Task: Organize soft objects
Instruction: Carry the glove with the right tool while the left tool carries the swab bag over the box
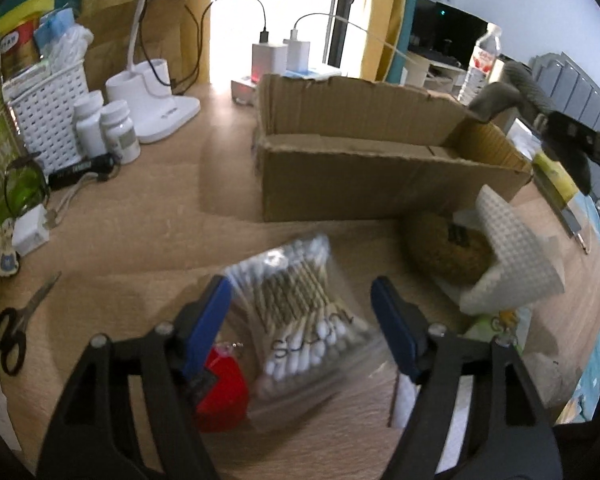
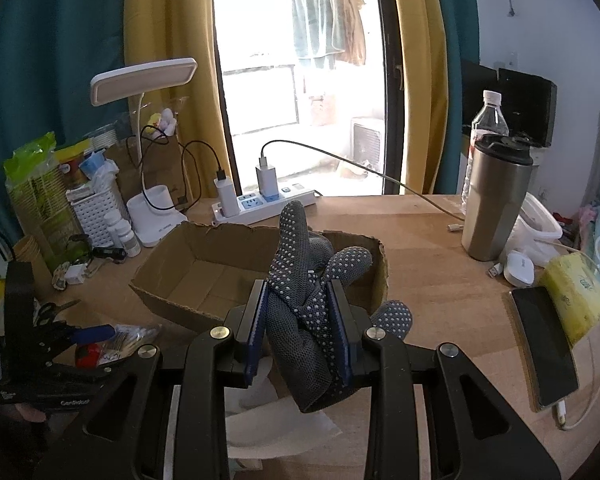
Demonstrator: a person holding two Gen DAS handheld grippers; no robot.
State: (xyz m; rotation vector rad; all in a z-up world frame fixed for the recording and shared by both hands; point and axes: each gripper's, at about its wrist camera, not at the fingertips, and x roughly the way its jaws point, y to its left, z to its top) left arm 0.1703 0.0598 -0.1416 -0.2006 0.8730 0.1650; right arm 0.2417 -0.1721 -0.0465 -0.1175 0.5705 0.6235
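My right gripper (image 2: 298, 308) is shut on a grey dotted glove (image 2: 308, 280) and holds it above the near right corner of an open cardboard box (image 2: 204, 268). The glove (image 1: 500, 94) and the box (image 1: 364, 160) also show in the left wrist view. My left gripper (image 1: 300, 300) is open, its blue pads either side of a clear bag of cotton swabs (image 1: 300, 312) lying on the table. A brown scrubby ball (image 1: 448, 248) and white foam sheet (image 1: 516, 256) lie to its right.
A red object (image 1: 224, 388) lies under the left finger. Scissors (image 1: 16, 328), white bottles (image 1: 108, 128), a white basket (image 1: 48, 108) and a lamp base (image 1: 156, 100) stand at the left. A steel tumbler (image 2: 496, 200), phone (image 2: 544, 344) and power strip (image 2: 268, 200) are on the table.
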